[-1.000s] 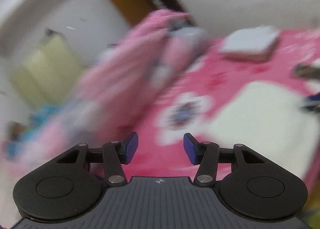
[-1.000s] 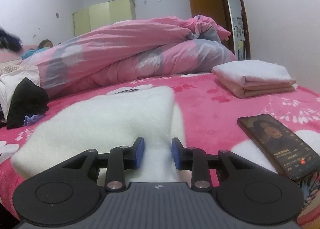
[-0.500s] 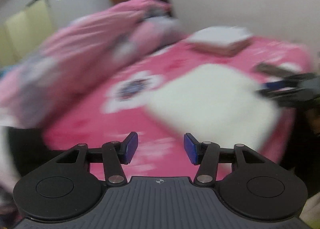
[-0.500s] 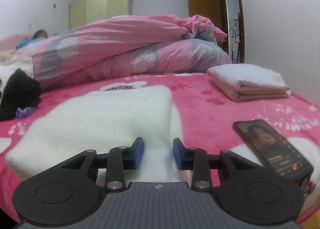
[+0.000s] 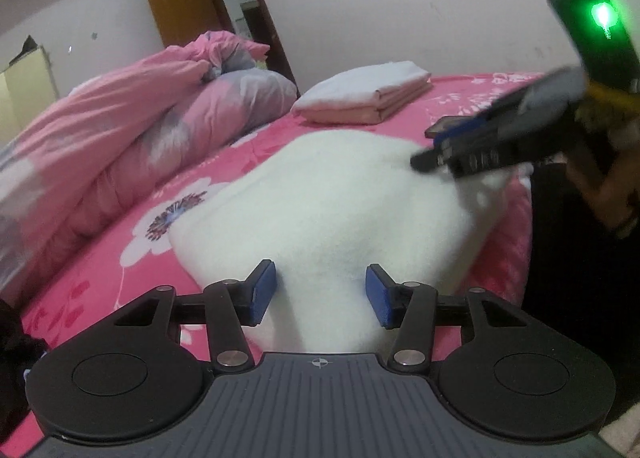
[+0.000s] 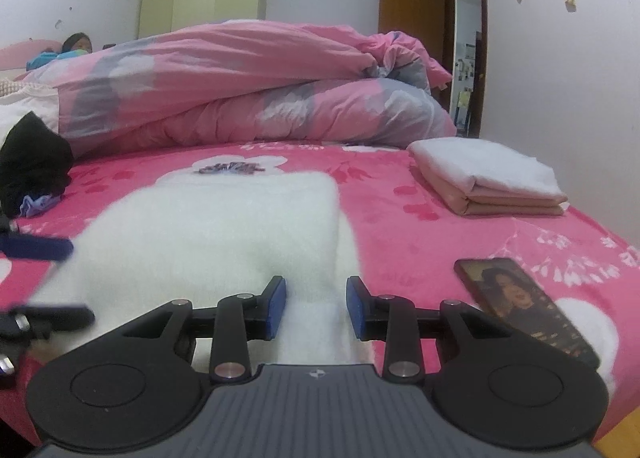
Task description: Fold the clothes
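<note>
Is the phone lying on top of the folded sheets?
No, in the right wrist view the phone lies flat on the pink bedspread, apart from the folded sheets farther back.

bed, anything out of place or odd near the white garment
One thing: a phone with its screen lit lies on the pink bedspread just right of the white fluffy garment, close to the right gripper. It could get in the way of folding. The folded stack beyond it looks tidy.
</note>
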`<action>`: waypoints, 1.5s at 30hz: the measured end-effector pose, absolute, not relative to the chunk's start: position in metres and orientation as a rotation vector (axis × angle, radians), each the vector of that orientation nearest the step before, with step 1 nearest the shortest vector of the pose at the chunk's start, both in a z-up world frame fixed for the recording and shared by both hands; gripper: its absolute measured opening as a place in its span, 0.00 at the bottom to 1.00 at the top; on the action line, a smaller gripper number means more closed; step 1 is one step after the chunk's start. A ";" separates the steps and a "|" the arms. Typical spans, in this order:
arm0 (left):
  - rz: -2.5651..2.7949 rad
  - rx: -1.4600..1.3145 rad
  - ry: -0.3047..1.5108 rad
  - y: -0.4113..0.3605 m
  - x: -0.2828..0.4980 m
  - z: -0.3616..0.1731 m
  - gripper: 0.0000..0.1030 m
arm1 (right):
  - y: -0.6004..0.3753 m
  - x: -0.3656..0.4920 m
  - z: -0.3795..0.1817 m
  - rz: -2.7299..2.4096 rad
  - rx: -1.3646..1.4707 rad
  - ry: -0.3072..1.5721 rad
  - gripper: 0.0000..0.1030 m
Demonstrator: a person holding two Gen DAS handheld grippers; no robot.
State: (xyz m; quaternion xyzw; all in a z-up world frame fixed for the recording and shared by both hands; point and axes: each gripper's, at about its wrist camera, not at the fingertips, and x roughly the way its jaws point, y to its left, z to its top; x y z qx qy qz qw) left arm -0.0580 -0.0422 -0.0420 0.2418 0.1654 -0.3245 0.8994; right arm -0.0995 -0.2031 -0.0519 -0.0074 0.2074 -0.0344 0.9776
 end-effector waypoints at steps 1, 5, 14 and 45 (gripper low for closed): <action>-0.674 0.495 0.342 -0.042 -0.058 -0.042 0.48 | -0.203 -0.103 -0.046 -0.071 -0.008 0.400 0.34; -0.678 0.493 0.332 -0.040 -0.061 -0.045 0.50 | -0.199 -0.123 -0.027 0.047 0.026 0.312 0.34; -0.689 0.498 0.334 -0.045 -0.068 -0.049 0.58 | -0.177 -0.126 -0.085 0.172 -0.161 0.420 0.32; -0.784 0.323 0.362 -0.009 -0.048 -0.015 0.60 | -0.189 -0.070 -0.077 0.237 -0.022 0.336 0.30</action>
